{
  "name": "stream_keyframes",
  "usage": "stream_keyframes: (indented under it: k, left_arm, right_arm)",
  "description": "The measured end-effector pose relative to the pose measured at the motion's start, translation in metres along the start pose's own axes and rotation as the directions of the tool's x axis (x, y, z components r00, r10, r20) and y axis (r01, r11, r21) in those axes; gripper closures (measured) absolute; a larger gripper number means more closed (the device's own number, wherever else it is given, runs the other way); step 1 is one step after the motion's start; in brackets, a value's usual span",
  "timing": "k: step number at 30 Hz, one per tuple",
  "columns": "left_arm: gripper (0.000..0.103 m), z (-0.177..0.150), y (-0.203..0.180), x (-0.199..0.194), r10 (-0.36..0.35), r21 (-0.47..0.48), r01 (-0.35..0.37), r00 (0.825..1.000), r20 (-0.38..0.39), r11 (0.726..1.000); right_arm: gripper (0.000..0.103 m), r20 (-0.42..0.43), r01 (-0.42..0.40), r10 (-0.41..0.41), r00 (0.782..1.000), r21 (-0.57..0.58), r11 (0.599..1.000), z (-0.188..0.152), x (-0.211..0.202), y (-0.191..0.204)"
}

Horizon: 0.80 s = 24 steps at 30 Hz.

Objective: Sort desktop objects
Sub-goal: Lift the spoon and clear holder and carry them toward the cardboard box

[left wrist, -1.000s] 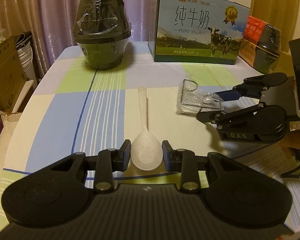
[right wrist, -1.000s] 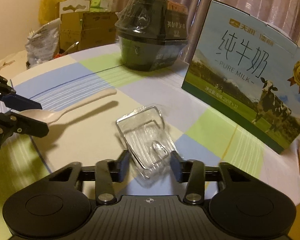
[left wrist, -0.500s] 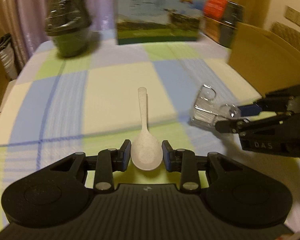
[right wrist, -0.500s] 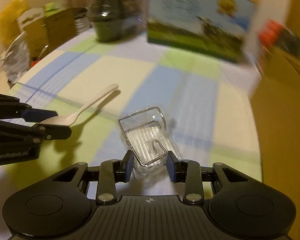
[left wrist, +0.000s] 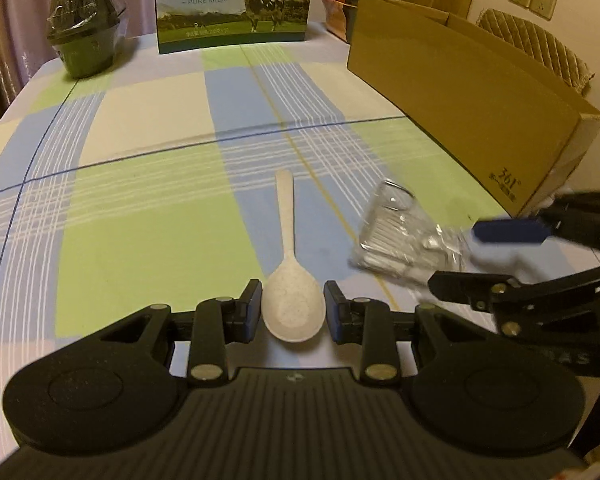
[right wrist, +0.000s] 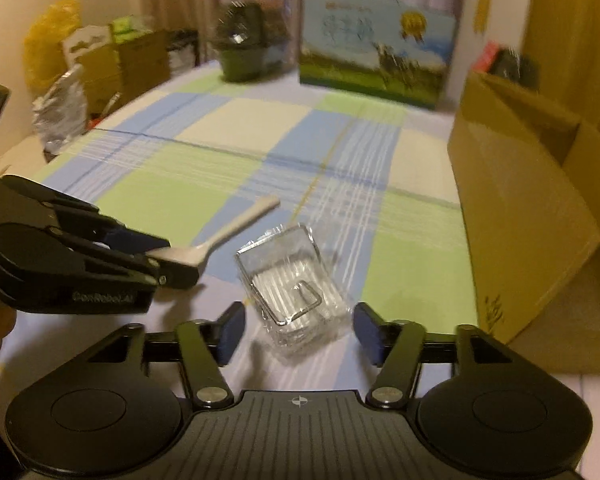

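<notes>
Right wrist: right gripper (right wrist: 300, 334) jaws just opened, clear hook packet (right wrist: 294, 298) loose between. Left gripper (left wrist: 293, 312) clamps rice spoon (left wrist: 290, 280). Next: into cardboard box (left wrist: 472, 96).

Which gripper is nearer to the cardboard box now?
Right. The right gripper is just beside the cardboard box, jaws apart around the clear packet. The left gripper, holding the spoon, is farther away.

The right gripper (right wrist: 298, 334), jaws just opening, stands wide around a clear plastic packet (right wrist: 292, 292) without touching it. At nine o'clock, the left gripper (right wrist: 156, 262) clamps a white spoon (right wrist: 236, 228). At three o'clock stands a cardboard box (right wrist: 516, 208).
</notes>
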<state>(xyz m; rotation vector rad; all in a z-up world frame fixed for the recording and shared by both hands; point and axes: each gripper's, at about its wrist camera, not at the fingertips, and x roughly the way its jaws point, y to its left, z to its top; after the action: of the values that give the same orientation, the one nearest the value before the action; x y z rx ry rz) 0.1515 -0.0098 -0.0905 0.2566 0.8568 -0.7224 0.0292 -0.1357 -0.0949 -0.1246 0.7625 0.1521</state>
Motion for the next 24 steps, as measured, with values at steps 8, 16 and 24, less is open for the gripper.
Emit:
stream_keyframes:
  k: [8,16,24]
  left_arm:
    - [0.075,-0.012,-0.003,-0.004,0.059,-0.012,-0.059,0.998,0.030,0.998]
    - [0.075,-0.013,-0.004,-0.002,0.077,0.023,-0.078,0.996,0.044,0.997]
    - [0.071,-0.014,-0.005,-0.002,0.087,0.023,-0.089,0.995,0.053,0.996]
  right_arm:
    - [0.039,0.012,-0.107,0.113,0.994,-0.221,0.969,-0.004,0.019,0.001]
    - [0.040,-0.010,-0.166,0.171,0.985,-0.287,0.943,-0.008,0.033,-0.002]
    - [0.051,-0.009,-0.172,0.175,0.984,-0.238,0.956,-0.012,0.030,-0.002]
